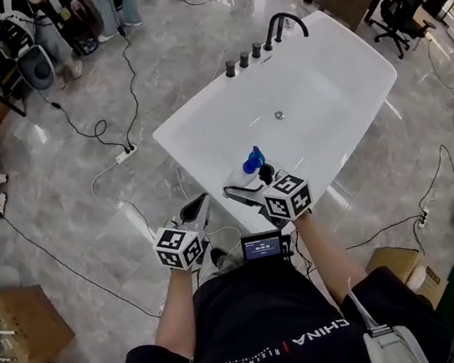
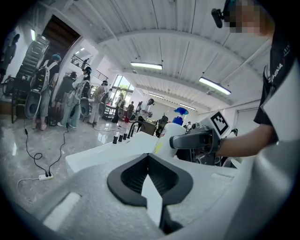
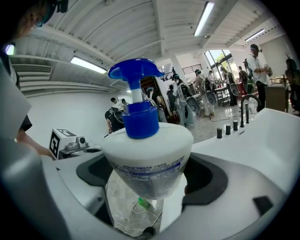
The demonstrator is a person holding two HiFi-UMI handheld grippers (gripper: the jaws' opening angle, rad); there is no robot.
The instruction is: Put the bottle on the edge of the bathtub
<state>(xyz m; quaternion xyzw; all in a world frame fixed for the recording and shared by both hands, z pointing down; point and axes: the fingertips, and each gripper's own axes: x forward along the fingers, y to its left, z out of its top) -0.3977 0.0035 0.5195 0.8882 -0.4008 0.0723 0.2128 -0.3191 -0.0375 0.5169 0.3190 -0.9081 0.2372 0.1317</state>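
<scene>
A white bottle (image 3: pixel 147 159) with a blue pump top stands upright between my right gripper's (image 3: pixel 150 187) jaws, which are shut on its body. In the head view the bottle (image 1: pixel 253 162) and right gripper (image 1: pixel 253 177) hover at the near corner of the white bathtub (image 1: pixel 192 114). I cannot tell whether the bottle touches the rim. Marble floor and a cable show below it in the right gripper view. My left gripper (image 1: pixel 197 210) hangs to the left of the tub's corner, shut and empty (image 2: pixel 149 157). From the left gripper view I see the bottle (image 2: pixel 171 133) and the right gripper (image 2: pixel 199 139).
A black faucet (image 1: pixel 281 24) and several knobs (image 1: pixel 243 60) sit on the tub's far rim. Cables and a power strip (image 1: pixel 126 155) lie on the floor at left. Cardboard boxes (image 1: pixel 21 330) (image 1: pixel 404 264) stand at both sides. People and equipment stand beyond.
</scene>
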